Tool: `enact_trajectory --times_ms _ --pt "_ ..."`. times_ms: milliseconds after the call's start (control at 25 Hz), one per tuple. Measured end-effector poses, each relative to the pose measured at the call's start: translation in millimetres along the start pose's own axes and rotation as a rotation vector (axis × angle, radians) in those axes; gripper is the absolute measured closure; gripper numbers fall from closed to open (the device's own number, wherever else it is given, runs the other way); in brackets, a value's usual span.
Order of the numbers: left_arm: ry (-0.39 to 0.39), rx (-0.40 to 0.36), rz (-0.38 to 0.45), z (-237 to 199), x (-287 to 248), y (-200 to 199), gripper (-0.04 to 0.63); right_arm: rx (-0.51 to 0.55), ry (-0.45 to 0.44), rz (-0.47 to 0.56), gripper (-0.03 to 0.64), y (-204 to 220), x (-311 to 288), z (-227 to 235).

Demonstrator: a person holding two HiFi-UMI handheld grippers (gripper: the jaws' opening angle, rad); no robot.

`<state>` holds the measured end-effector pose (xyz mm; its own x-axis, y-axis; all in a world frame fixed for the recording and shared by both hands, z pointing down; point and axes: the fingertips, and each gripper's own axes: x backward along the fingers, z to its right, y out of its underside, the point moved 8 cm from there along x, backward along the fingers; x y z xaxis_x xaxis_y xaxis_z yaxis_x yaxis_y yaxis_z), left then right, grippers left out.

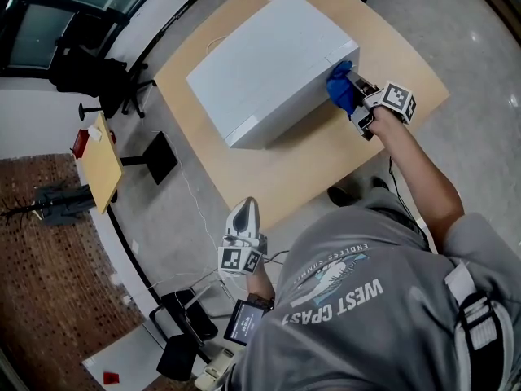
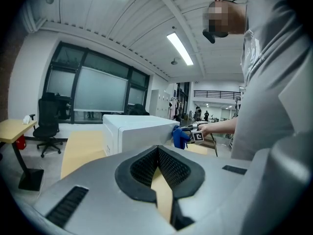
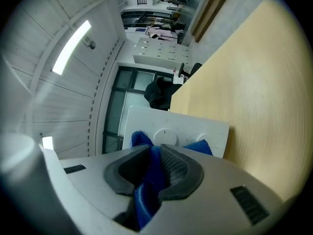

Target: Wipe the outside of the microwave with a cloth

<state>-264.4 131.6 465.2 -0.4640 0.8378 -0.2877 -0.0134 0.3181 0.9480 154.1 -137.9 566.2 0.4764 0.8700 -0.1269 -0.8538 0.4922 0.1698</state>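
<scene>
Wiping step: your right claw (image 3: 156, 155) grips the blue cloth (image 1: 339, 90) at the dial face of the microwave (image 1: 269, 63). Left claw (image 2: 157, 153) closed, empty. Next, sweep across with steady pressure.

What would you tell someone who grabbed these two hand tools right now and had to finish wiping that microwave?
Right gripper: shut on the blue cloth, which sits against the microwave at its dial panel.
Left gripper: shut and empty, held by the near edge of the table, away from the microwave.
Done: the pictures do not show which faces have been wiped.
Left: probably wipe the dial panel, then do the top and sides.
</scene>
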Motion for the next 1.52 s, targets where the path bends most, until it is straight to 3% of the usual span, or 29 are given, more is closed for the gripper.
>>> enact_trajectory --times_ms 480,760,920,1080,1240,1520 --pt "0.019 0.002 -0.006 -6 -1 6 0.572 -0.036 -0.012 0.136 0.540 -34 20 0" --pt "0.022 0.009 0.005 -9 2 12 0.572 -0.002 -0.010 0.174 0.540 -46 29 -10" --pt "0.029 0.014 0.031 -13 0 14 0.572 0.076 -0.029 0.199 0.541 -57 34 -31" --pt "0.037 0.023 0.063 -15 -1 15 0.572 0.254 -0.080 0.211 0.541 -76 33 -79" --pt "0.045 0.018 0.088 -16 -5 15 0.572 0.501 -0.141 0.202 0.541 -95 15 -143" --pt "0.037 0.020 0.109 -8 -8 6 0.572 1.159 -0.080 0.083 0.541 -103 -57 -215"
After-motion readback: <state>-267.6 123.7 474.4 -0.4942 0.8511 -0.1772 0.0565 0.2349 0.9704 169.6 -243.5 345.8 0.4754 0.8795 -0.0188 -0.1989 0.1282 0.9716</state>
